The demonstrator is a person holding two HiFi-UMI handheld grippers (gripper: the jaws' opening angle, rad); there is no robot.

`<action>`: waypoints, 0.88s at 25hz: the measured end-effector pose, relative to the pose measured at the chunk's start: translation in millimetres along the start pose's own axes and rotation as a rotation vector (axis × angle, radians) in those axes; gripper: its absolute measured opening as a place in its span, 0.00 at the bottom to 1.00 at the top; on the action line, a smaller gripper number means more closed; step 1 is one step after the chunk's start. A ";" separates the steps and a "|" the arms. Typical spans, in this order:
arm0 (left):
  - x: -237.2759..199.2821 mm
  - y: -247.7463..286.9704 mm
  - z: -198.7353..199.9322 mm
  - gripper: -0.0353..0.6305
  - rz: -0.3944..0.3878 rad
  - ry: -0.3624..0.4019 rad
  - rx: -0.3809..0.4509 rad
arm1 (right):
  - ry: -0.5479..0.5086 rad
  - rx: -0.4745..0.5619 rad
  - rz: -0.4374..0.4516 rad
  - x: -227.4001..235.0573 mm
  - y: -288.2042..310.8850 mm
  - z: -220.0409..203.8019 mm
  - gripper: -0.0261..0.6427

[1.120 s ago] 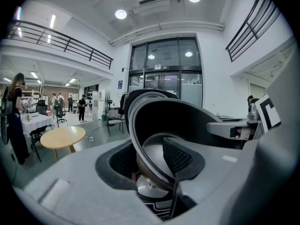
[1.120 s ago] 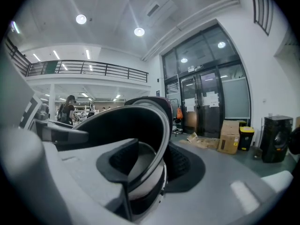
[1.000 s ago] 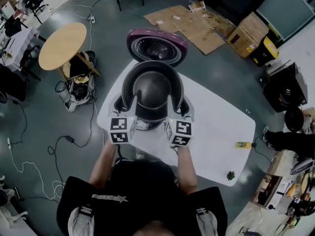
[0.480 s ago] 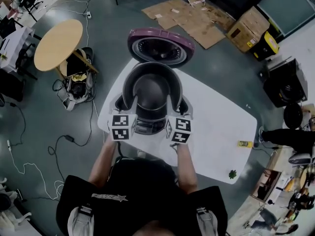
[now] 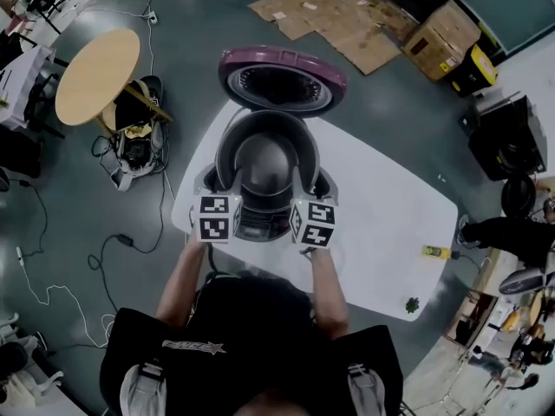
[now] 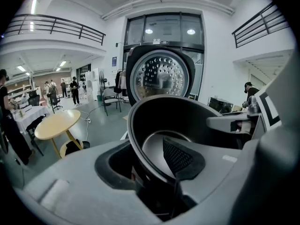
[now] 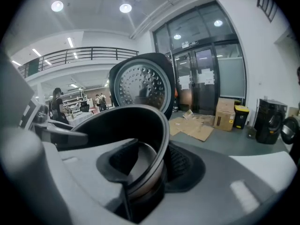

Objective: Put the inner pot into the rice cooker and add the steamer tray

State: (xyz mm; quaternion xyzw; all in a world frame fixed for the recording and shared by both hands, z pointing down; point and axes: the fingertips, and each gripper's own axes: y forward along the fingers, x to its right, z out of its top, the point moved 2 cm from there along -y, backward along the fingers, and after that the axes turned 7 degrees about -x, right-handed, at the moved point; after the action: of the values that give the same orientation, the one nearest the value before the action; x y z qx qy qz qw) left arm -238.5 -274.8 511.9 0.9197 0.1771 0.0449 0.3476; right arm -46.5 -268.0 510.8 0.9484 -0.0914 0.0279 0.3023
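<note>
Dark inner pot (image 5: 264, 159); shirt print (image 5: 192, 348) too small

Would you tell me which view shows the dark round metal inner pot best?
The head view: the dark round metal inner pot shows nearly whole from above. The left gripper view shows its bowl and the rim that the left gripper clamps; the right gripper view shows part of rim and wall in the right gripper.
</note>
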 end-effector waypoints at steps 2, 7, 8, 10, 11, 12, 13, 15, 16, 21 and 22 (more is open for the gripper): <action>-1.9 6.4 -2.6 0.33 -0.001 0.005 -0.031 | 0.007 -0.024 0.002 0.4 6.7 -4.4 0.28; -8.7 17.6 -11.5 0.33 -0.002 0.007 -0.100 | 0.027 -0.084 0.012 -2.4 19.8 -16.0 0.28; -9.7 20.0 -12.2 0.33 -0.001 0.008 -0.110 | 0.031 -0.092 0.012 -2.3 22.4 -17.1 0.28; -11.0 25.2 -14.0 0.33 -0.001 0.012 -0.127 | 0.040 -0.108 0.011 -1.1 26.5 -19.2 0.28; -11.2 27.9 -15.1 0.33 -0.001 0.015 -0.134 | 0.045 -0.117 0.010 0.0 28.0 -20.6 0.28; -11.0 30.3 -15.8 0.33 -0.002 0.017 -0.138 | 0.050 -0.126 0.009 1.0 29.2 -22.0 0.28; -10.8 32.2 -16.1 0.33 -0.002 0.019 -0.143 | 0.055 -0.134 0.010 1.9 30.2 -23.4 0.28; -11.0 34.4 -17.6 0.33 -0.002 0.021 -0.162 | 0.061 -0.153 0.012 2.6 32.3 -25.6 0.28; -11.8 35.4 -18.6 0.33 -0.001 0.019 -0.174 | 0.061 -0.165 0.013 2.5 33.7 -26.3 0.28; -15.1 40.1 -23.5 0.33 -0.006 0.008 -0.212 | 0.061 -0.218 0.014 0.6 38.7 -29.4 0.28; -15.1 41.2 -24.9 0.33 -0.007 0.008 -0.218 | 0.062 -0.227 0.016 0.7 39.1 -30.4 0.28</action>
State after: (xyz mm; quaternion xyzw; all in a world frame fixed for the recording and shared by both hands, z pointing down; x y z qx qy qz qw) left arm -245.6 -293.3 558.3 0.8755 0.1759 0.0661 0.4452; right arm -53.2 -281.8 557.9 0.9060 -0.0922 0.0493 0.4101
